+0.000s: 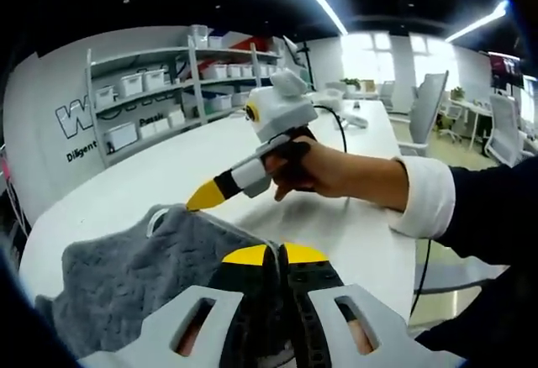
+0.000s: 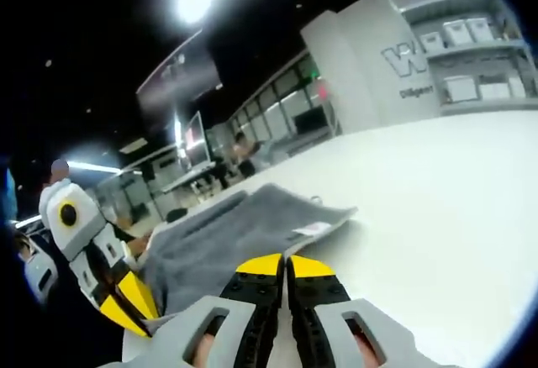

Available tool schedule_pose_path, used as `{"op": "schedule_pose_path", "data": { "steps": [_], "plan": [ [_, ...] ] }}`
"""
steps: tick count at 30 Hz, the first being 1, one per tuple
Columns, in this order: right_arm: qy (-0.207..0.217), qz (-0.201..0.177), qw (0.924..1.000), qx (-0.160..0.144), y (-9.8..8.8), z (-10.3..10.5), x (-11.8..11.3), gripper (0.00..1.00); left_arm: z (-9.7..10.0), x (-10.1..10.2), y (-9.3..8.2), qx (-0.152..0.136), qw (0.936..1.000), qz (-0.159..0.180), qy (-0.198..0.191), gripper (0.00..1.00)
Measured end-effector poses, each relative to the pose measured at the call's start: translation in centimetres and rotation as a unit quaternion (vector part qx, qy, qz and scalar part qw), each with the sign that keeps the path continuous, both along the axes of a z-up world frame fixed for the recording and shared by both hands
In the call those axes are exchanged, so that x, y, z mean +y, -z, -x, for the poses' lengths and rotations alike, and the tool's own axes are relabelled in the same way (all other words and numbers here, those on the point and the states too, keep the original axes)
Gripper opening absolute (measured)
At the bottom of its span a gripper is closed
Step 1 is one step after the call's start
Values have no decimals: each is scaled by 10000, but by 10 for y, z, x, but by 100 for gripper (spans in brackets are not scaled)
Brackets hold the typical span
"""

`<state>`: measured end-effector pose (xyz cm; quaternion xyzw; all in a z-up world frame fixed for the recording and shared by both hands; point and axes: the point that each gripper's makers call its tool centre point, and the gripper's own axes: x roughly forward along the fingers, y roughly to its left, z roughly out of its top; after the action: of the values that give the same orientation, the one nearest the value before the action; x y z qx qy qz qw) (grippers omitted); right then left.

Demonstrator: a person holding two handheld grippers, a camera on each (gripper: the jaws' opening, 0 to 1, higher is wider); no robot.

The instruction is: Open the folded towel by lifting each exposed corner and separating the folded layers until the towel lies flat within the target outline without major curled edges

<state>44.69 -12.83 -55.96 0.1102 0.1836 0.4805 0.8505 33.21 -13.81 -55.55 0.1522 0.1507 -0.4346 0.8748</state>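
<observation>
Right under my left claw [image 1: 277, 254] the yellow tips press together, and the grey towel [image 1: 126, 276] lies bunched just ahead and to their left on the white table [image 1: 353, 233] — whether they pinch a fold I cannot tell. Beyond it my right claw [image 1: 206, 196] hovers over the towel's far edge, my hand [image 1: 307, 170] around its grip. Seen from my right claw [image 2: 284, 265], its tips meet too — the towel [image 2: 244, 233] spreads just ahead, my left claw [image 2: 130, 301] low beside it. Farther off stand shelves [image 1: 160, 91] of bins.
</observation>
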Motion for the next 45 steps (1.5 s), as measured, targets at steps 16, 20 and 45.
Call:
{"op": "schedule_pose_path", "data": {
  "steps": [16, 20, 45],
  "plan": [
    [90, 100, 9998, 140, 6, -1, -19, 0, 1, -23, 7, 27, 9997, -219, 122, 5],
    [193, 252, 9993, 186, 13, -2, -25, 0, 0, -25, 12, -52, 9992, -391, 98, 5],
    [323, 1387, 9898, 99, 48, -1, -32, 0, 10, -36, 45, -70, 9946, -1003, 276, 9]
  ]
}}
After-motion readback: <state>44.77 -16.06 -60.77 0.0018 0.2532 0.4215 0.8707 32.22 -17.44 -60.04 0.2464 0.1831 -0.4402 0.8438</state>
